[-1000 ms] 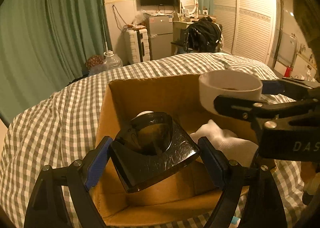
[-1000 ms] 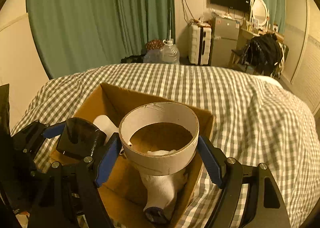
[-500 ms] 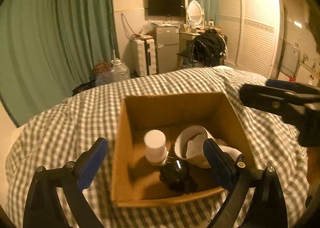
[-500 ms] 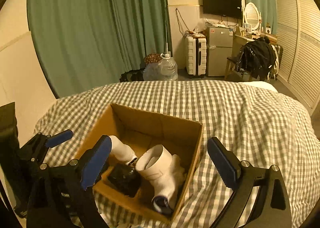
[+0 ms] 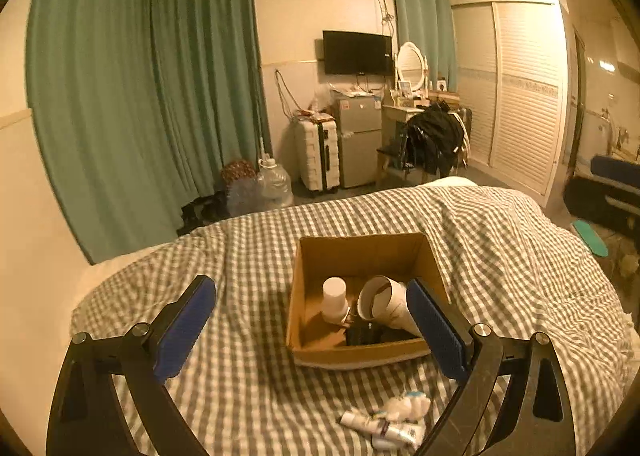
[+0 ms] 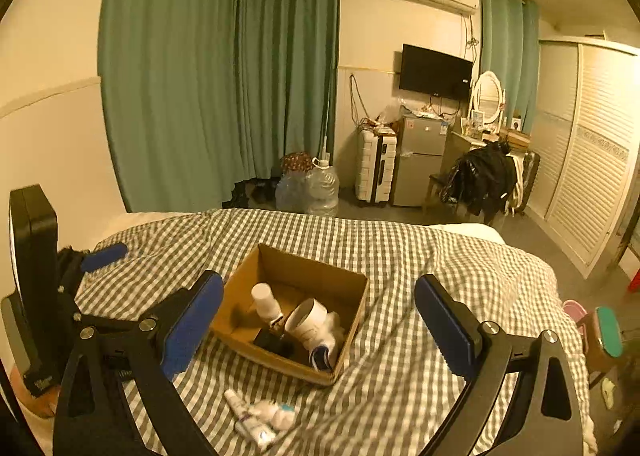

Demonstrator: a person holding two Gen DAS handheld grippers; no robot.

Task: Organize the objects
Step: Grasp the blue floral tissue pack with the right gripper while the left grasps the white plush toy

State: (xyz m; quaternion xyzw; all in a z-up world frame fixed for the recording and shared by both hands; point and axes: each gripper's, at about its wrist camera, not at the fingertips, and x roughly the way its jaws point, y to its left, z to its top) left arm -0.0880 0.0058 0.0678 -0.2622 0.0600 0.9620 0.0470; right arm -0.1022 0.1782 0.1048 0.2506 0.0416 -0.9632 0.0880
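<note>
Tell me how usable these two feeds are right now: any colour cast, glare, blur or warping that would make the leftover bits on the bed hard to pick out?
Left wrist: heavy amber cast, strong fisheye bending, ceiling glare at top; the cardboard box reads clearly, the small tubes are soft. Right wrist: same cast and warping; small tubes blurred, checked bedspread sharper farther back.
</note>
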